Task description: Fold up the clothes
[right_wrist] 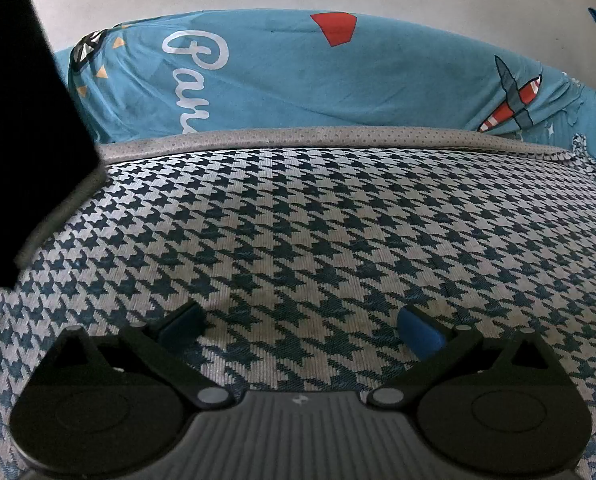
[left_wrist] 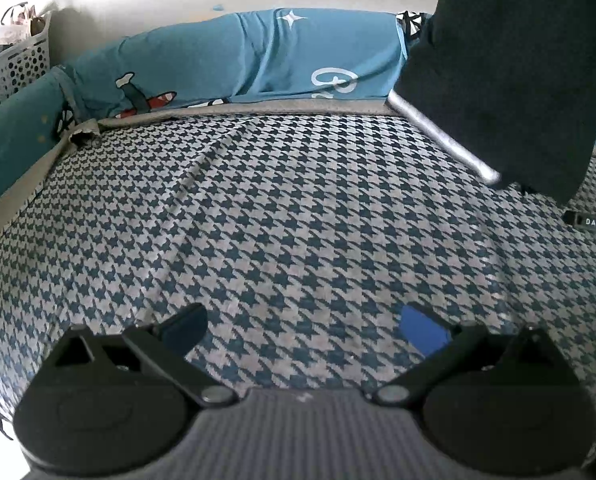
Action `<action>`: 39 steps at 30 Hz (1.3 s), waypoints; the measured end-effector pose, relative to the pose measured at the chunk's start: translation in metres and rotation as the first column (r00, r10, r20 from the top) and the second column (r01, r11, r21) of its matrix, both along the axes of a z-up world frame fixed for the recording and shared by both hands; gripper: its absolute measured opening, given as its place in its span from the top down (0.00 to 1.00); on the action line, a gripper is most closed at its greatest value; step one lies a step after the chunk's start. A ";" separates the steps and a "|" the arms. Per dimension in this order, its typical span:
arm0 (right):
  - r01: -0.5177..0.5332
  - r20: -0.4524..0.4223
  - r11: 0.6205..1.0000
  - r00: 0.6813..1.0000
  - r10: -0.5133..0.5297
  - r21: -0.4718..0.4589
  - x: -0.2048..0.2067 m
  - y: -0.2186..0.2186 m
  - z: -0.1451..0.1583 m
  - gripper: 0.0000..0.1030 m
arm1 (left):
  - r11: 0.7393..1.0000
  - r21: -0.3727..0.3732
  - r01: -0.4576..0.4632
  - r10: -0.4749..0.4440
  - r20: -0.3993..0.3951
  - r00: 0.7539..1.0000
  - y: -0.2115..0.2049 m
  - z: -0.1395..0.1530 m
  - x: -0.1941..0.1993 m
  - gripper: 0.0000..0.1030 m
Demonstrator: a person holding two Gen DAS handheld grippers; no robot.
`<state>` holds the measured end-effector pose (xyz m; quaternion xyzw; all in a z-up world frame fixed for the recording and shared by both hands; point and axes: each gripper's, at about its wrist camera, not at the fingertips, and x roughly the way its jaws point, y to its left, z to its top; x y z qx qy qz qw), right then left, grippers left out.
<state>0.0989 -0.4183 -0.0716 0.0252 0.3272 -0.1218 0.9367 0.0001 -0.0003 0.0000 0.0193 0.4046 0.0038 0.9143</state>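
Careful, both your left gripper (left_wrist: 304, 330) and right gripper (right_wrist: 302, 326) are spread wide and empty over the houndstooth mat (left_wrist: 298, 216), no garment clearly visible, so you risk pinching the mat itself.

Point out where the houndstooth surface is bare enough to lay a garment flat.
The houndstooth mat is bare from the open left gripper up to the grey edging below the blue cushion, and likewise ahead of the open right gripper. Crowded only at the left view's far right, where a dark garment hangs.
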 end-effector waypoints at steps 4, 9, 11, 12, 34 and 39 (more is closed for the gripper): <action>0.000 0.000 1.000 1.000 0.000 0.000 0.000 0.000 0.001 0.00 | 1.000 0.005 0.010 -0.010 0.005 1.000 -0.004 0.000 0.002 0.00; 0.000 0.000 1.000 1.000 0.000 0.000 0.000 0.000 0.001 0.00 | 1.000 0.014 0.023 -0.023 0.010 1.000 -0.011 -0.003 0.002 0.00; 0.000 0.000 1.000 1.000 0.000 0.000 0.000 0.000 0.001 0.00 | 0.999 0.019 0.026 -0.026 0.008 1.000 -0.011 -0.003 0.002 0.00; 0.000 0.000 1.000 1.000 0.000 0.000 0.000 0.000 0.001 0.00 | 0.999 0.021 0.028 -0.028 0.007 1.000 -0.011 -0.004 0.002 0.00; 0.000 0.000 1.000 1.000 0.000 0.000 0.001 0.001 0.000 0.00 | 0.997 0.035 0.067 -0.066 -0.010 0.998 -0.012 -0.001 -0.002 0.00; 0.000 0.000 1.000 1.000 0.000 0.000 -0.001 0.001 -0.001 0.00 | 0.996 0.056 0.070 -0.069 -0.015 0.997 -0.017 -0.004 -0.002 0.00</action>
